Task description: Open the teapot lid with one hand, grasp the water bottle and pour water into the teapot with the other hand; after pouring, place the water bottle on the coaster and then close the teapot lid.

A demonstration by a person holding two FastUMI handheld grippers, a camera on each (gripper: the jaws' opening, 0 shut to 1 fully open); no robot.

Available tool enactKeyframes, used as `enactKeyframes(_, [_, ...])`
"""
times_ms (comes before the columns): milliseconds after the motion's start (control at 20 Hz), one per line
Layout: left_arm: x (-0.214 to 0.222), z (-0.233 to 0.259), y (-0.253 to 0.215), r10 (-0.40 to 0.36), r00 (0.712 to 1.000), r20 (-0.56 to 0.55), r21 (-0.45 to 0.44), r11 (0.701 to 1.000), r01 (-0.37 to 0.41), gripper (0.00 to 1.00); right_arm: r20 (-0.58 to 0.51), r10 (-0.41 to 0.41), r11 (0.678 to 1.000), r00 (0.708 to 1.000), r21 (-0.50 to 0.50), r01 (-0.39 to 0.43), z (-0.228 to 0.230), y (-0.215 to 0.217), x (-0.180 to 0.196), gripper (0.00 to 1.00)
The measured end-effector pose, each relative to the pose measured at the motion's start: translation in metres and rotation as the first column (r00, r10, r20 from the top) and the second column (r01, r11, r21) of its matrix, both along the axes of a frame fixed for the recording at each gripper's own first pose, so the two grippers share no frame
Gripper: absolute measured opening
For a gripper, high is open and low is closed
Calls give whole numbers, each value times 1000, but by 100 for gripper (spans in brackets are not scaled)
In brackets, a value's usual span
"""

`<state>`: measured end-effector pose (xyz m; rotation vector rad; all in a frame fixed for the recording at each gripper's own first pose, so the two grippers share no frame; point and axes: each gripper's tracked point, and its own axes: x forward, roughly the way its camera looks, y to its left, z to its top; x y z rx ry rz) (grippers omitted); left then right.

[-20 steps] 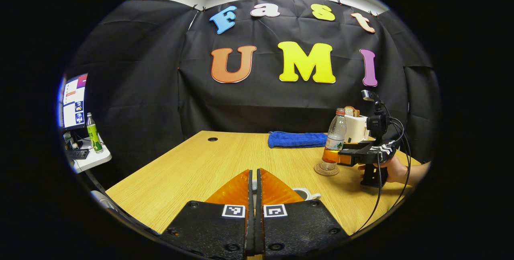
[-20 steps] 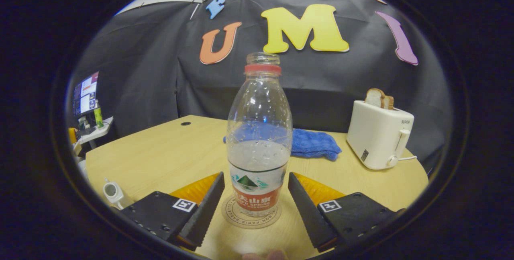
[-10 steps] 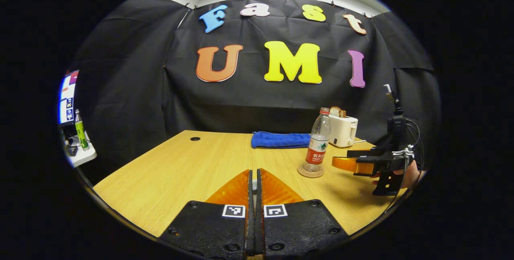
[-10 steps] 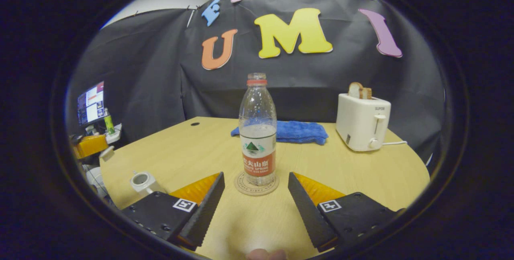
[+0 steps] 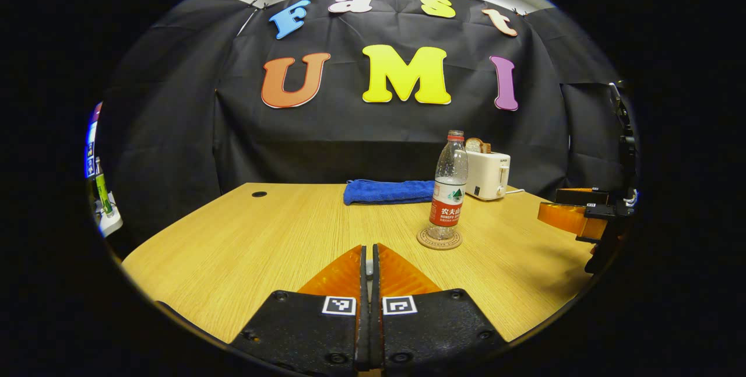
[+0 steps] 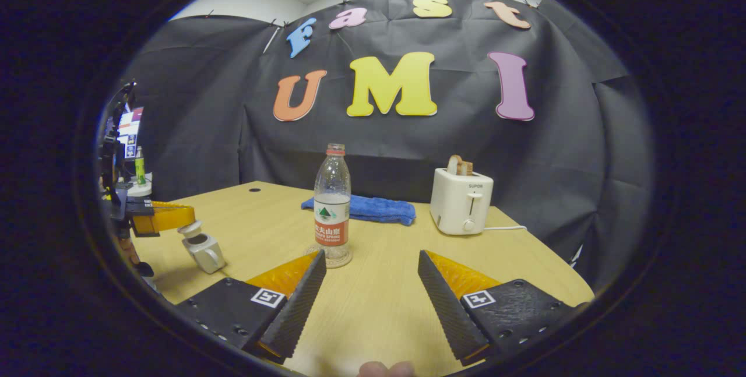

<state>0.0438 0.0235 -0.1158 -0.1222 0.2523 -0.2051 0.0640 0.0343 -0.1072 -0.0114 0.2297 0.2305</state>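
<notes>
With my right gripper [image 6: 368, 272] spread empty, I judge the small, light lid [image 6: 188, 228] pinched in my left gripper [image 6: 175, 218], left of frame, slippery.

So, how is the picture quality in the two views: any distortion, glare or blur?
Left gripper view: sharp; the fisheye bows the table edge, and the water bottle on its coaster shows small glints. Right gripper view: also sharp; the toaster is evenly lit, and the teapot throws a soft shadow.
</notes>
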Motion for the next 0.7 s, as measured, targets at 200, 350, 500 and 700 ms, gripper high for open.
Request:
enactKeyframes(200, [4,-10,-3,9,1000,-25,-31,999,-10,3,6,-22,1000,1000,12,22,2,-12,-3,95])
enactKeyframes(350, [4,-19,-1,12,999,-48,-31,999,-14,3,1,-23,1000,1000,20,23,0,-12,-3,95])
enactKeyframes(500, [5,-19,-3,21,998,-55,-30,999,-22,3,-5,-17,1000,1000,21,17,-3,-9,-6,95])
enactKeyframes(700, [7,-21,1,59,997,-53,-8,998,-59,13,1,-28,999,1000,36,28,1,-12,-9,95])
